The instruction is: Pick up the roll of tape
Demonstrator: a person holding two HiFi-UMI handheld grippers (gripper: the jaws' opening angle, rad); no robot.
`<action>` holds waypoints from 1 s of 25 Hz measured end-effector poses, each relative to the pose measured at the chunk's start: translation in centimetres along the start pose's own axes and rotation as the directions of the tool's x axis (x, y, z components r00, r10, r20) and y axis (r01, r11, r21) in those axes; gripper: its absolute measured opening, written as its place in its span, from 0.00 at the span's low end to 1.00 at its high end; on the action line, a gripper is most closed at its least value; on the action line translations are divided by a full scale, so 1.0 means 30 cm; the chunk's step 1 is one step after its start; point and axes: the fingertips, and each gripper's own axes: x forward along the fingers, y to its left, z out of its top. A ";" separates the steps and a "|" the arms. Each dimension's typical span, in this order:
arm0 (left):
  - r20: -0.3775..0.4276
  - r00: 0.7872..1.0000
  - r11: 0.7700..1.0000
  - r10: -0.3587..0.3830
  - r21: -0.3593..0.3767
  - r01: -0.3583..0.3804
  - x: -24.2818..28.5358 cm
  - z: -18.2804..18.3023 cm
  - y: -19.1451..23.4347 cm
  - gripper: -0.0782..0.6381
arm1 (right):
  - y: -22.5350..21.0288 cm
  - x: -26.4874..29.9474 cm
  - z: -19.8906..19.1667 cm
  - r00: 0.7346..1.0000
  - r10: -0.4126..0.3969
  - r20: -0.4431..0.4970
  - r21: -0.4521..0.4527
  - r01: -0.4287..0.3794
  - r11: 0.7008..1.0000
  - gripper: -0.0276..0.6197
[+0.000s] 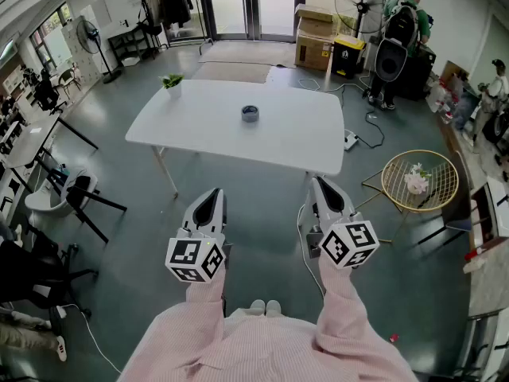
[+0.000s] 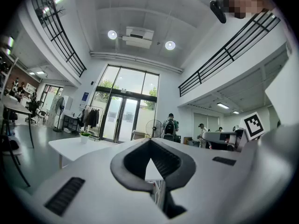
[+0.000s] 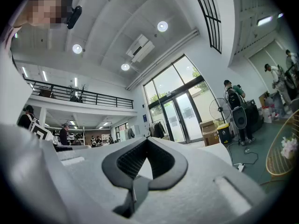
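Lying on table [image 1: 199, 130], well ahead of left gripper [image 1: 213, 194] and right gripper [image 1: 319, 183]: tape roll [image 1: 250, 114]. Jaws seen closed, apparently empty.

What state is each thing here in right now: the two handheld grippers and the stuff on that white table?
left gripper: shut, empty, held short of the table.
right gripper: shut, empty, held short of the table.
roll of tape: lying flat near the table's middle, untouched.
potted plant: upright at the table's far left corner.
table: standing on its legs, with the tape and plant on top.
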 end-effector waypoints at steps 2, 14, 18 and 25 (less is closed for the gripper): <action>-0.003 1.000 1.000 0.001 0.001 -0.001 0.004 0.004 -0.008 0.11 | -0.006 -0.003 0.006 1.000 0.003 0.000 0.006 -0.003 1.000 0.05; -0.023 1.000 1.000 0.010 0.020 -0.010 0.021 -0.017 -0.041 0.11 | -0.054 0.000 -0.032 0.999 0.017 -0.045 0.006 -0.016 1.000 0.05; -0.034 0.999 1.000 0.017 0.026 -0.016 0.035 -0.027 -0.034 0.11 | -0.065 0.040 -0.046 0.998 0.033 -0.057 0.031 -0.031 0.999 0.07; -0.080 0.997 1.000 0.022 0.022 -0.020 0.101 -0.055 0.003 0.11 | -0.085 0.140 -0.066 0.995 0.056 -0.088 0.029 -0.053 0.998 0.12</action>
